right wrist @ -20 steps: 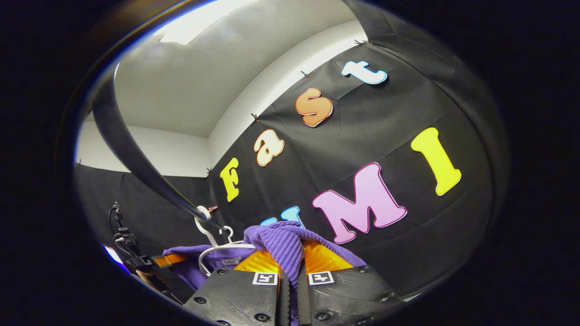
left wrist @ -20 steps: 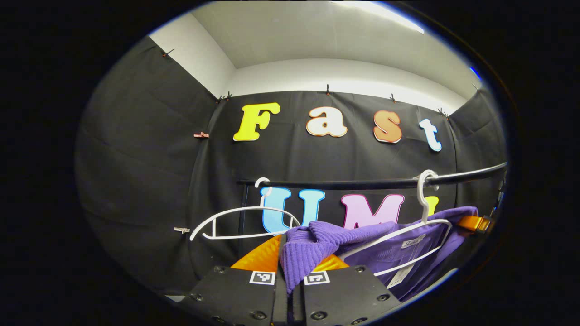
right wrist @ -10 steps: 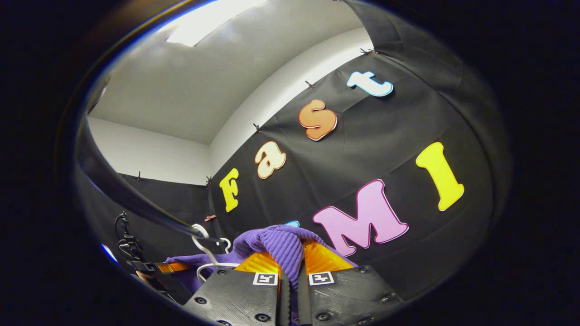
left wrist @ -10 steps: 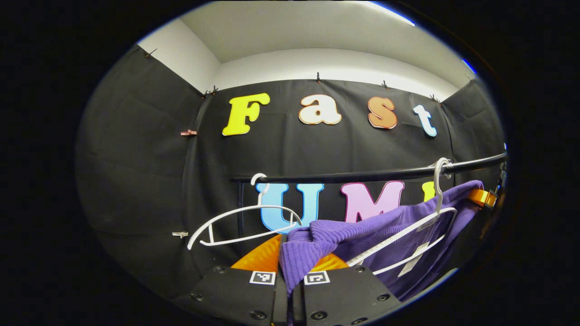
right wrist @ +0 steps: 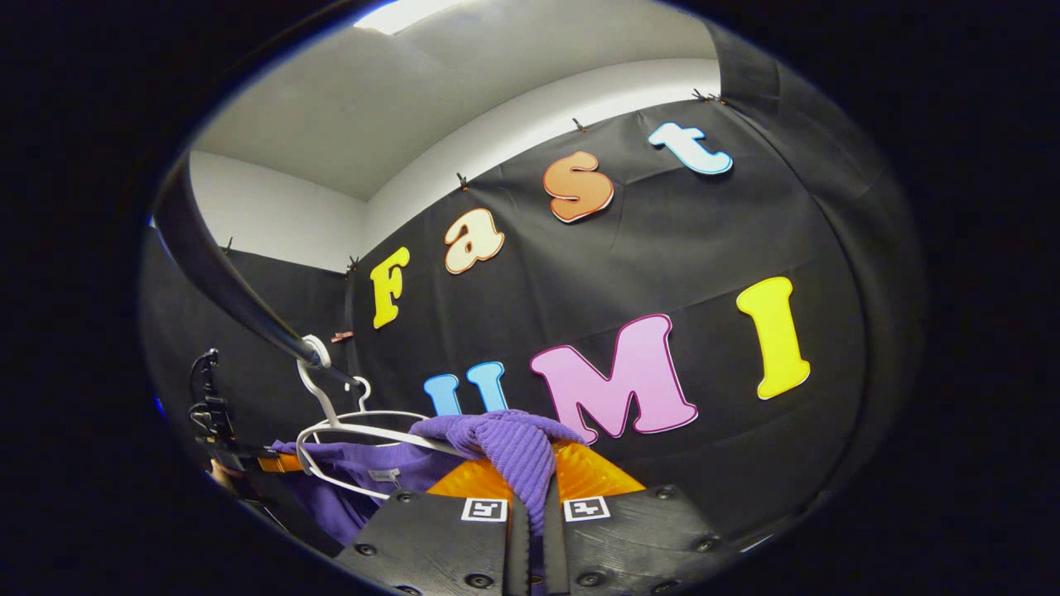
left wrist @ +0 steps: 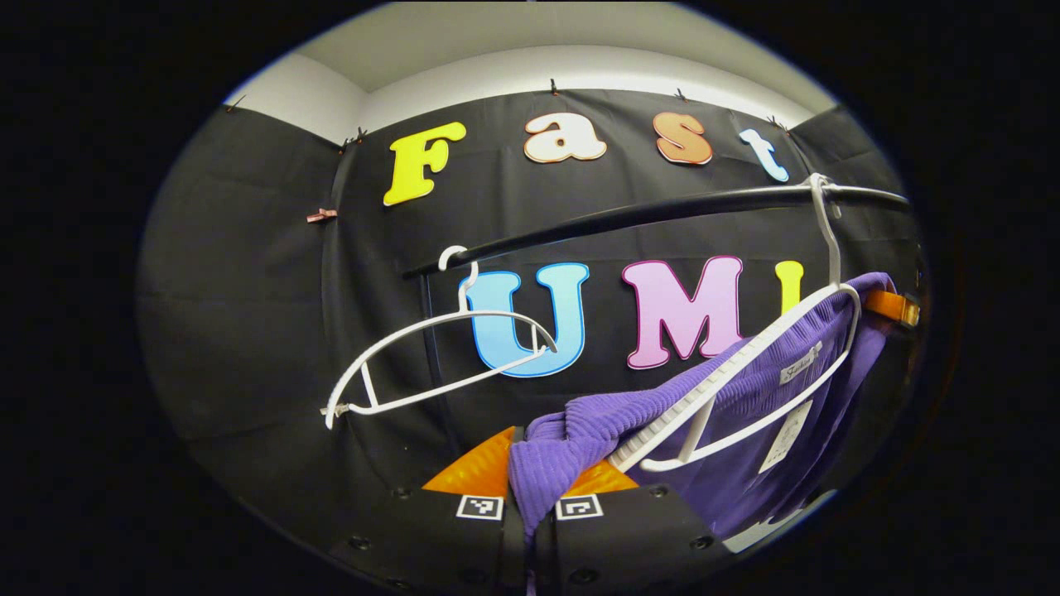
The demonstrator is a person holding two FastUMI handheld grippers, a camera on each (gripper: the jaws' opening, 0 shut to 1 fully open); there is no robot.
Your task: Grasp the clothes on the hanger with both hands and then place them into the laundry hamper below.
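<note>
Purple ribbed-knit sweater (left wrist: 745, 397), partly draped over a white plastic hanger (left wrist: 745, 389) hooked on the black horizontal rail (left wrist: 629, 217). Hanger tilted, its left end dipping low. One bunched fold of knit is pinched between the left tongs (left wrist: 530, 505); another fold (right wrist: 517, 447) is pinched in the right tongs (right wrist: 530, 507). White neck label and a hanging tag show inside the garment. Fabric stretches taut between the two grips.
</note>
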